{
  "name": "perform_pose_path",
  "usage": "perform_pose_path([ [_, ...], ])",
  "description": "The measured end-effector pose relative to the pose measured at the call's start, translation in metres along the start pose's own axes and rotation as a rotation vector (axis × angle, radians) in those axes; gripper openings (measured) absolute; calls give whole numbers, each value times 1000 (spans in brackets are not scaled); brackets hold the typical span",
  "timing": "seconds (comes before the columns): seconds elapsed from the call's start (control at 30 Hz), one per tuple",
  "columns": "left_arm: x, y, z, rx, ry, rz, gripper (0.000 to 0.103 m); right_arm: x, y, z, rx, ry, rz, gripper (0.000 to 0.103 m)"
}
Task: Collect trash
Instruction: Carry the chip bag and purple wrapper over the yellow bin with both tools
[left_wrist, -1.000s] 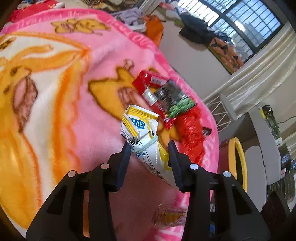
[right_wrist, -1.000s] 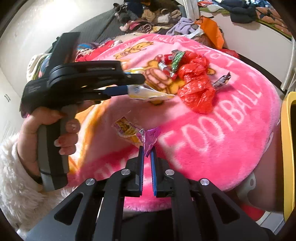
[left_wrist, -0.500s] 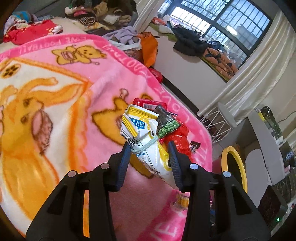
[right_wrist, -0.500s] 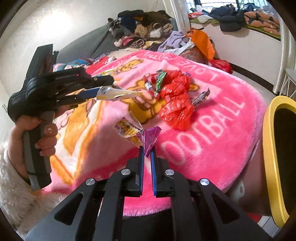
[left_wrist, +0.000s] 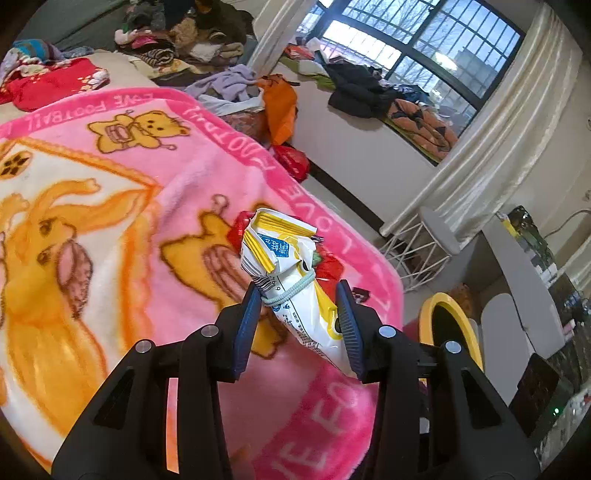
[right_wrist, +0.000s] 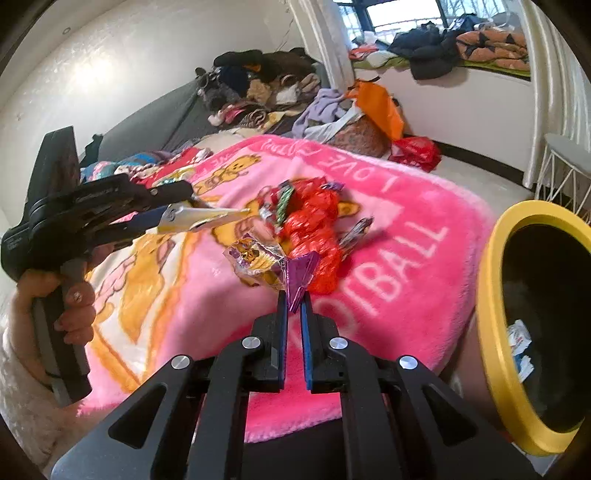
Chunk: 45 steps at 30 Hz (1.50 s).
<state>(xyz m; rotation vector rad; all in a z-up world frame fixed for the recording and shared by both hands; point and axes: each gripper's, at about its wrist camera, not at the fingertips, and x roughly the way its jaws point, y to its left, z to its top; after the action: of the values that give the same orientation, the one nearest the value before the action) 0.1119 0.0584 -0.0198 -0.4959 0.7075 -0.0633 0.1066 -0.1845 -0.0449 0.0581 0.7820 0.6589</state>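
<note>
My left gripper (left_wrist: 297, 295) is shut on a white and yellow snack bag (left_wrist: 284, 266) tied with a pale band, held above the pink blanket (left_wrist: 122, 184). It also shows in the right wrist view (right_wrist: 199, 218). My right gripper (right_wrist: 293, 299) is shut on a purple and yellow candy wrapper (right_wrist: 266, 260), lifted off the blanket. A pile of red wrappers (right_wrist: 314, 225) lies on the blanket beyond it. The yellow-rimmed bin (right_wrist: 495, 314) stands at the right, with paper inside.
Clothes are heaped on the sofa (right_wrist: 255, 77) and on the window ledge (left_wrist: 369, 85). An orange bag (right_wrist: 380, 103) and a red bag (right_wrist: 415, 151) sit on the floor behind the blanket. A white wire stool (left_wrist: 432, 240) stands near the curtain.
Both grippers have risen and drawn back from the blanket with their wrappers. The bin has come further into the right wrist view.
</note>
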Motion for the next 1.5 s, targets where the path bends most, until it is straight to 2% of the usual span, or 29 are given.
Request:
perform_pose_path([
  [0.87,8,-69,-13,121,27,-86,34,-57,-64,18,137,-193,-141,7],
  [1.2,17,-97,-20,166,45,-118,34,-76,-93,17,193,-235,-215,7],
  [1.5,28,-135,-33,222,72,-178,34,-91,-120,14,264,-264,-250,7],
])
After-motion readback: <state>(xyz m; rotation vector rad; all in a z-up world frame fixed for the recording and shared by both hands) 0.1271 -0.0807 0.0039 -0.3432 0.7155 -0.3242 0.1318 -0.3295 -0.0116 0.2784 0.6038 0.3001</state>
